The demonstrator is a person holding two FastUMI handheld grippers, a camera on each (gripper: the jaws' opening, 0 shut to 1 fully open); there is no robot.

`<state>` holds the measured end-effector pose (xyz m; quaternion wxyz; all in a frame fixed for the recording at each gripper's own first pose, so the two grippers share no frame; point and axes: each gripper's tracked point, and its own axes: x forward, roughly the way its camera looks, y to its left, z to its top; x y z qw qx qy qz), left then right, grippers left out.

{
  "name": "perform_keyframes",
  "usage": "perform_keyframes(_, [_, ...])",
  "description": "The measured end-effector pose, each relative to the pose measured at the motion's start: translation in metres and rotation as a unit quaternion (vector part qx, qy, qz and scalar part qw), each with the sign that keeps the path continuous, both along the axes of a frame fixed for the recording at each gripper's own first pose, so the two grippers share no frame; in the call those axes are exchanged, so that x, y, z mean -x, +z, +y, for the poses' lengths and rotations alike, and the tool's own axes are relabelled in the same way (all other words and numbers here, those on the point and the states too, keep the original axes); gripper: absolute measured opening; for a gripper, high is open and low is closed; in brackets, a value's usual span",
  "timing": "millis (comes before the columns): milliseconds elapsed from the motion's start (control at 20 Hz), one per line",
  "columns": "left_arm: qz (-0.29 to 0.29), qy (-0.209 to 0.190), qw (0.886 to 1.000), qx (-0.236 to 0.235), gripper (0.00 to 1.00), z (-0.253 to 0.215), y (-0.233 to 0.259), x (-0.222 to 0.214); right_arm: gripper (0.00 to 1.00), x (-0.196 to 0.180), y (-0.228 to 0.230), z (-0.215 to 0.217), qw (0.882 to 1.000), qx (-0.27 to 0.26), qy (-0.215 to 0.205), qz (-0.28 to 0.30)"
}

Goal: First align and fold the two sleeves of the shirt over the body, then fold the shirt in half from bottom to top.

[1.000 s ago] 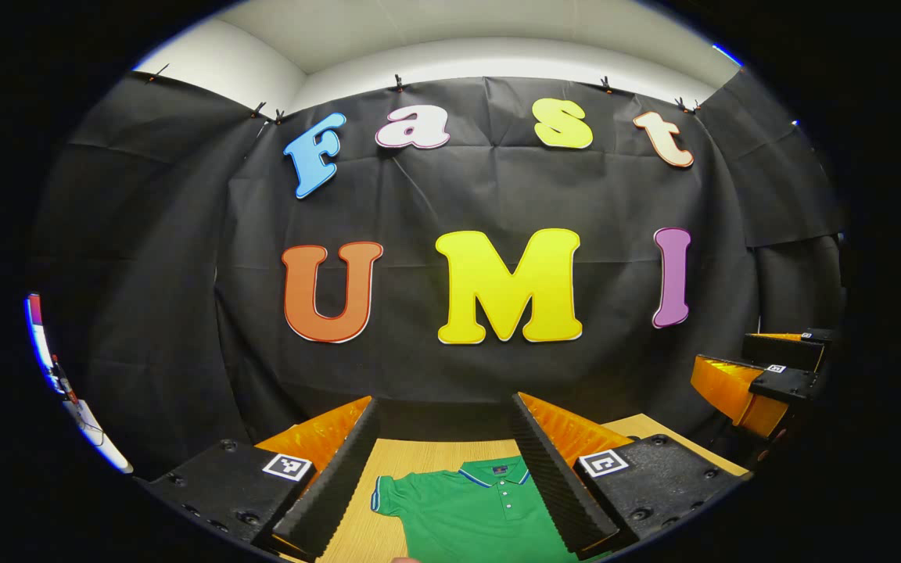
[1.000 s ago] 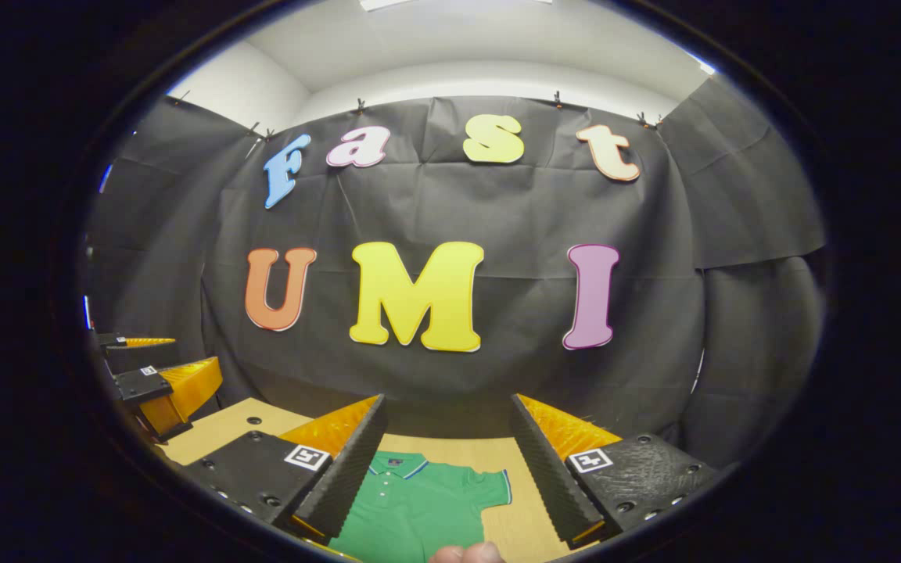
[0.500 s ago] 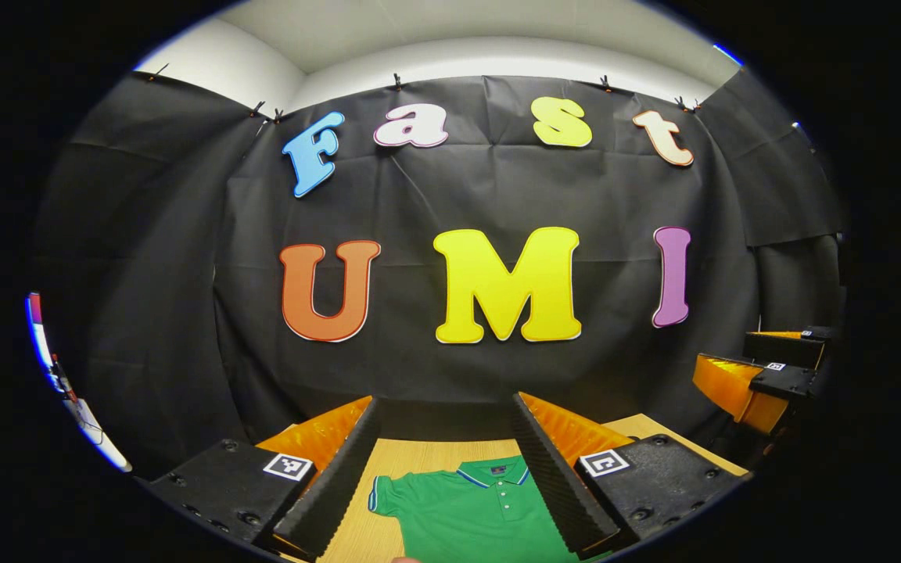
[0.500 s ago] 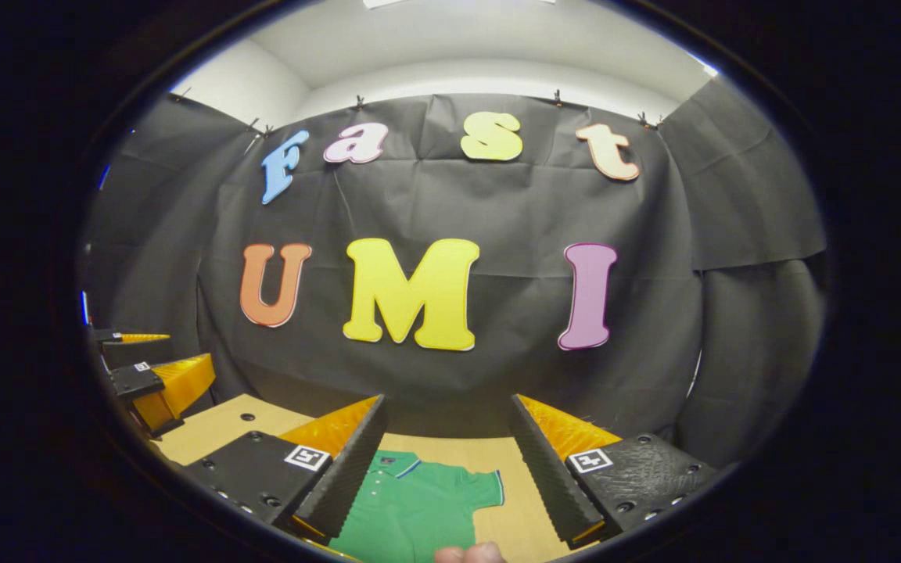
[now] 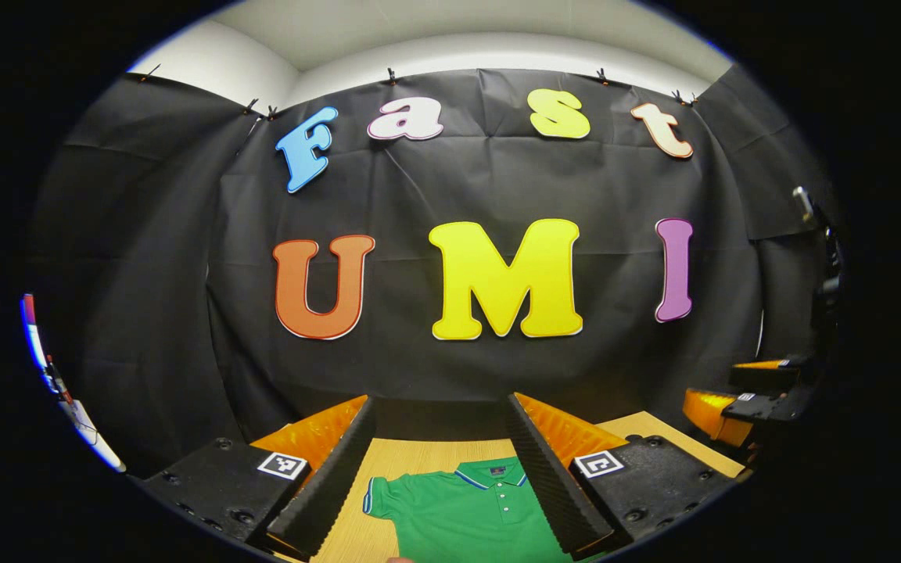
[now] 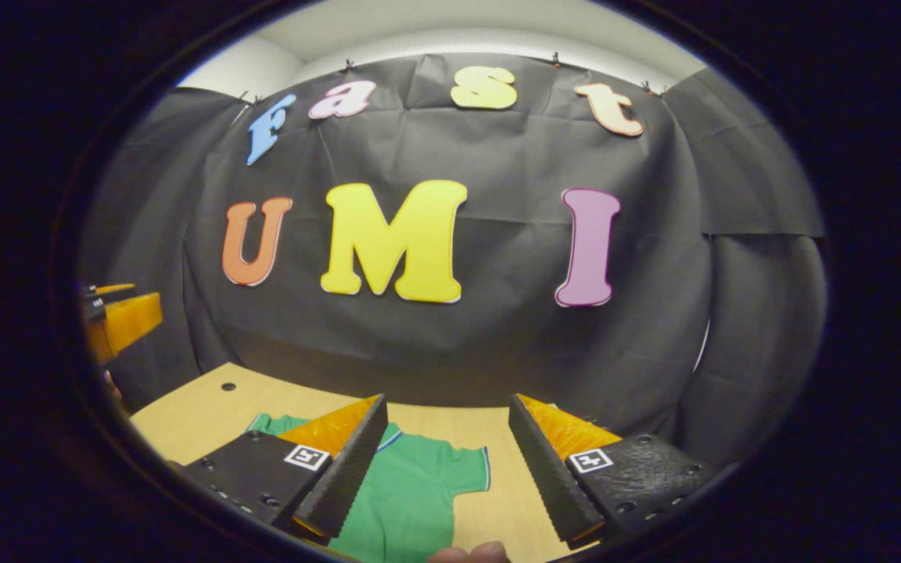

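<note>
A green short-sleeved polo shirt with a blue-and-white trimmed collar (image 5: 466, 512) lies flat and unfolded on the pale wooden tabletop (image 5: 411, 453), at the bottom centre of the left gripper view, collar pointing toward the black cloth wall (image 5: 450, 188). One sleeve (image 5: 384, 494) spreads to the lower left of that frame; in the right gripper view the other sleeve (image 6: 462, 473) reaches toward the lower middle, just right of centre. The left gripper (image 5: 441, 477) has its jaws spread wide with nothing between them, above the shirt's collar end; the right gripper (image 6: 444, 469) is likewise wide open and empty, hanging over the sleeve on its side. Neither touches the cloth, so no fold appears begun. The risks from here lie mostly in the pinch: a jaw closing too deep could take both layers of the body along with the sleeve, dragging the whole shirt off square. A grip on the sleeve hem alone could let thin knit slip out halfway through the fold. If the two hands fold at different angles, the sleeves would land uneven and the bottom-to-top fold would come out crooked. The other gripper shows at the right edge (image 5: 740, 403) of the left gripper view and at the left edge (image 6: 118, 320) of the right gripper view, well apart, so a collision looks unlikely unless both converge on the chest together.
</note>
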<state>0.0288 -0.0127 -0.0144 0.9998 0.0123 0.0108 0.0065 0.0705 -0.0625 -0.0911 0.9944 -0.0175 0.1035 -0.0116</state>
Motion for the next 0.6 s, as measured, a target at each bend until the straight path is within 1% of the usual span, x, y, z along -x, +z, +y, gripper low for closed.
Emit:
perform_keyframes(50, [0.0, 0.002, 1.0, -0.002, 1.0, -0.001, -0.001, -0.003, 0.93, -0.011, -0.013, -0.004, 1.0, 0.0, 0.004, 0.012])
perform_keyframes(100, [0.0, 0.004, 1.0, -0.004, 1.0, -0.001, -0.001, -0.006, 0.97, -0.023, -0.026, -0.009, 1.0, 0.001, 0.007, 0.021])
perform_keyframes(200, [0.002, 0.01, 1.0, -0.006, 1.0, -0.002, -0.003, -0.012, 0.95, -0.046, -0.058, -0.022, 0.999, -0.004, 0.008, 0.049])
perform_keyframes(300, [-0.005, 0.019, 1.0, -0.002, 1.0, -0.003, 0.0, -0.018, 0.95, -0.07, -0.091, -0.036, 0.996, -0.013, 0.004, 0.083])
perform_keyframes(450, [-0.004, 0.034, 0.999, -0.001, 1.0, -0.004, -0.002, -0.025, 0.95, -0.107, -0.14, -0.053, 0.991, -0.02, 0.001, 0.132])
perform_keyframes(500, [-0.005, 0.037, 0.999, 0.0, 1.0, -0.005, 0.001, -0.027, 0.98, -0.118, -0.158, -0.057, 0.989, -0.019, 0.002, 0.146])
perform_keyframes(550, [-0.006, 0.039, 0.999, -0.002, 1.0, -0.005, 0.001, -0.029, 0.98, -0.129, -0.175, -0.061, 0.987, -0.018, 0.004, 0.16])
perform_keyframes(600, [-0.004, 0.043, 0.999, -0.006, 1.0, -0.005, 0.0, -0.03, 0.95, -0.135, -0.191, -0.065, 0.984, -0.014, 0.008, 0.175])
